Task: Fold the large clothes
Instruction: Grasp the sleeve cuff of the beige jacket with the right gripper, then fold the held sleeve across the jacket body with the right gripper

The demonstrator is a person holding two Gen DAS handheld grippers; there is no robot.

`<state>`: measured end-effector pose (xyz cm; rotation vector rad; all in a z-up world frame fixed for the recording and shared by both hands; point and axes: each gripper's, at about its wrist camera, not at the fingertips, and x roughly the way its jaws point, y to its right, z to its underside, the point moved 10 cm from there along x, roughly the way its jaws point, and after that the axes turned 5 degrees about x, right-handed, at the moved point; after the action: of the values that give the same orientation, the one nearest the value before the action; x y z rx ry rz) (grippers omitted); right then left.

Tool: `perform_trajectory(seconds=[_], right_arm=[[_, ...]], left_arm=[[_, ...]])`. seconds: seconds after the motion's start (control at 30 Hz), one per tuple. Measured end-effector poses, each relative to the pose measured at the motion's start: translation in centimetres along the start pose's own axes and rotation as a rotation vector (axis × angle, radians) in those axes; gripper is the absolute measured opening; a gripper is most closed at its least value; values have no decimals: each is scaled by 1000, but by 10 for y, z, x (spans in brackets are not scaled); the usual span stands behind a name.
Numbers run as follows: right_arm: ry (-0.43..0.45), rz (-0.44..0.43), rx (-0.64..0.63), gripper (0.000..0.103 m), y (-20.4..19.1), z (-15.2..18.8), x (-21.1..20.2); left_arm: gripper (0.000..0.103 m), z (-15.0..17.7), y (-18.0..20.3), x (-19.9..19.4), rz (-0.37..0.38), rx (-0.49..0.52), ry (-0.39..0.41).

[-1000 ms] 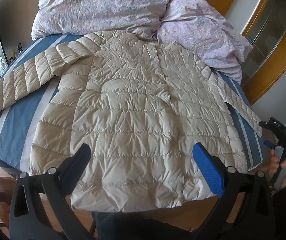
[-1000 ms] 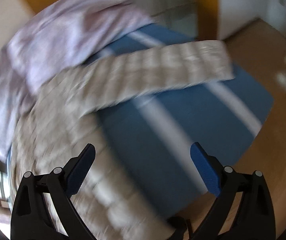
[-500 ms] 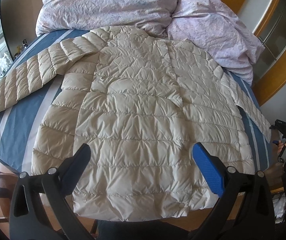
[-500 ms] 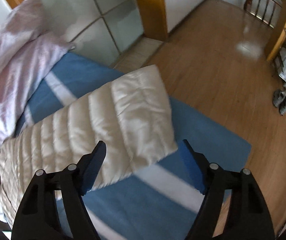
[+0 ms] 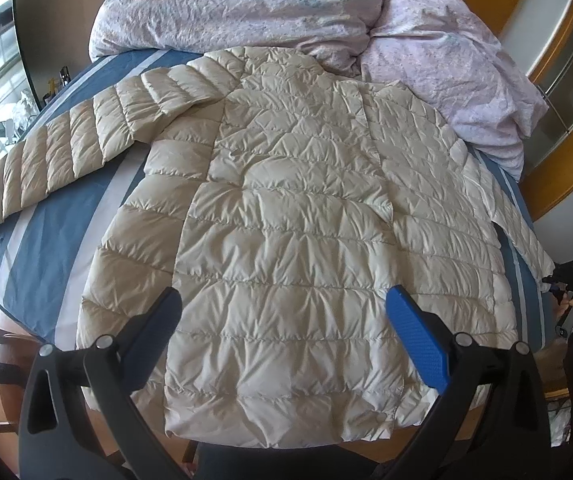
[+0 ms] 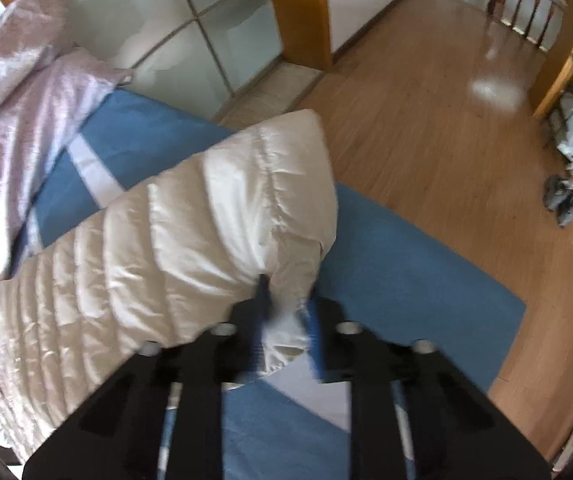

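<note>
Cuff pinched, slippery fabric may escape

My right gripper (image 6: 286, 312) jaws clamp the sleeve cuff (image 6: 282, 320) of the jacket (image 5: 286, 240) spread on the bed (image 5: 38, 248); left gripper (image 5: 286, 336) hovers wide. Slick quilting could slide free mid-fold.

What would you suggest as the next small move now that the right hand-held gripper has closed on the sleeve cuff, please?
Probably lift the sleeve cuff slightly and carry it inward across the puffer jacket. The right hand-held gripper is pinched shut on the cuff at the bed edge, while the jacket body lies flat and spread; the left hand-held gripper hovers open above the hem.
</note>
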<state>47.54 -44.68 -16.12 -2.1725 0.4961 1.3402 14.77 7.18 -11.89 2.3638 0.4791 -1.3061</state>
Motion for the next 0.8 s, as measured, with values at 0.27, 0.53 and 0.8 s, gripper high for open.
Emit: perform_trajectory(seconds=[0.27, 0.53, 0.8], right_arm=[[145, -44, -112, 8, -51, -1, -52], [130, -231, -297, 8, -166, 54, -101], [-12, -392, -565, 8, -321, 183, -115]], left_arm=[[101, -8, -11, 4, 14, -1, 4], [101, -29, -38, 2, 1, -10, 38], [101, -35, -73, 6, 8, -60, 44]])
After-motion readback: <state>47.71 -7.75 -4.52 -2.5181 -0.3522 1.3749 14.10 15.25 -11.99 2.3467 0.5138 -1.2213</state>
